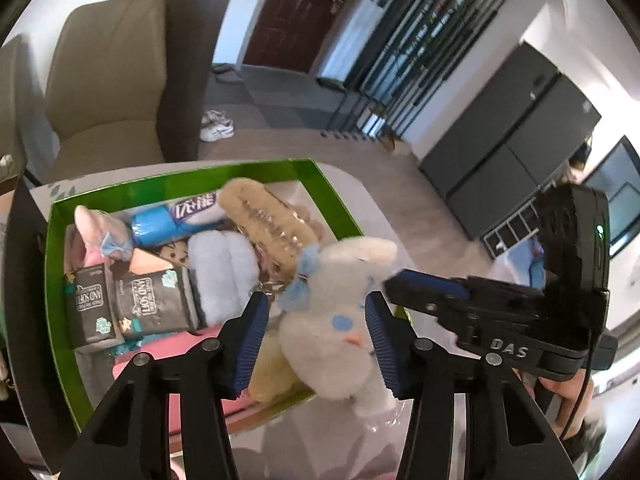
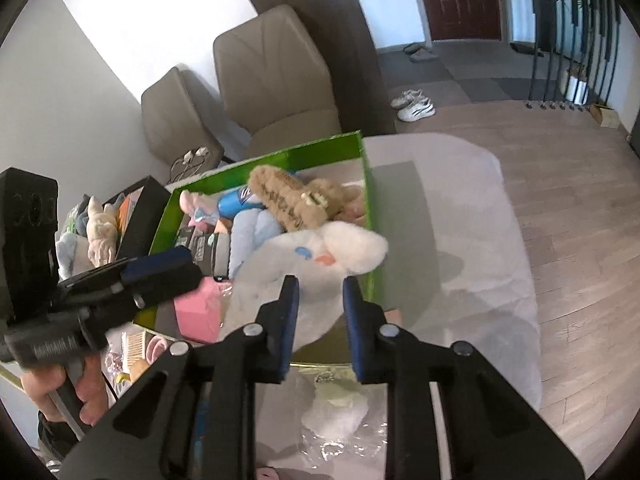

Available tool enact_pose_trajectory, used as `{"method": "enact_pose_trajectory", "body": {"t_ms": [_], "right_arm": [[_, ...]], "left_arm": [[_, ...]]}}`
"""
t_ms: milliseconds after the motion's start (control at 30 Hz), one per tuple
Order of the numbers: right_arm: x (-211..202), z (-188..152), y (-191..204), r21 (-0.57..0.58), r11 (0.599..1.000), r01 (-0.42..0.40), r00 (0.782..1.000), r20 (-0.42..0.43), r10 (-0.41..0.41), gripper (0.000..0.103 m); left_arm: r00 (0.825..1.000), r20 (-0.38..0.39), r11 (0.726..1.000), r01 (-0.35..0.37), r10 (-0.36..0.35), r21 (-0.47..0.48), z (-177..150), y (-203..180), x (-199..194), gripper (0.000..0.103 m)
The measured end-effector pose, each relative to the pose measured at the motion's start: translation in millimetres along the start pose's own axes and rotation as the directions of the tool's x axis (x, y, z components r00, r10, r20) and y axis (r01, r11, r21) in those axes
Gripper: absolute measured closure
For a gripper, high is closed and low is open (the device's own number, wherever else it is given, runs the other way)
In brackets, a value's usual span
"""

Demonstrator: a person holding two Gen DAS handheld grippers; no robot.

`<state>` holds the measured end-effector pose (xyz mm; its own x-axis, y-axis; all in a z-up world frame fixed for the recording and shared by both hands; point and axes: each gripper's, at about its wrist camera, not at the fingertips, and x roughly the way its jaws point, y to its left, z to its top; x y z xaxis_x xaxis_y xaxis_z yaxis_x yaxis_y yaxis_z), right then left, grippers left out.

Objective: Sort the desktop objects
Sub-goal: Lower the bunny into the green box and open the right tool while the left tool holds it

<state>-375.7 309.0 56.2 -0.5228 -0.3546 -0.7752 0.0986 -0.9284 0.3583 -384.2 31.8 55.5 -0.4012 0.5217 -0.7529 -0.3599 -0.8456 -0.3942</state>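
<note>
Left gripper (image 1: 316, 336), black with ribbed blue pads: the jaws stood partly open with the white plush rabbit with a blue bow and pink nose (image 1: 340, 320) between them, the pads at either side of its head. Contact could not be confirmed on either side.

Right gripper (image 2: 321, 320), same build: the jaws were narrowed around the rabbit's white fur and the pads appeared to pinch it. In the left wrist view this gripper came in from the right, its tip at the rabbit's ear.

The rabbit sat at the near right corner of the green cardboard box (image 1: 56, 240), half over the rim, with its lower body outside above crinkled clear plastic wrap (image 2: 344, 440) on the table.

In the box were two dark tissue packs printed "AND SOFT" (image 1: 132, 300), a pale blue fluffy item (image 1: 224, 272), a tan plush with lettering (image 1: 264, 220), a blue and white packet (image 1: 176, 220), a pink plush (image 1: 90, 232) and a pink flat object (image 2: 200, 312).

A black box of other soft items (image 2: 136, 216) stood beside the green one. Beige chairs (image 2: 276, 76) stood behind the table.
</note>
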Motion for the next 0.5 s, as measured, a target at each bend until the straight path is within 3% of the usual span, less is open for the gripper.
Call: {"method": "enact_pose_trajectory", "body": {"t_ms": [233, 500], "right_arm": [[22.5, -2.6, 7.0, -0.001, 1.0, -0.005, 0.998, -0.064, 0.005, 0.079], [32.9, -0.7, 5.1, 0.076, 0.997, 0.024, 0.999, -0.033, -0.022, 0.078]], "left_arm": [[1.0, 0.002, 1.0, -0.022, 0.022, -0.022, 1.2, 9.7, -1.1, 0.052], [0.998, -0.043, 0.999, -0.041, 0.041, -0.009, -1.1, 9.4, 12.1, 0.052]]}}
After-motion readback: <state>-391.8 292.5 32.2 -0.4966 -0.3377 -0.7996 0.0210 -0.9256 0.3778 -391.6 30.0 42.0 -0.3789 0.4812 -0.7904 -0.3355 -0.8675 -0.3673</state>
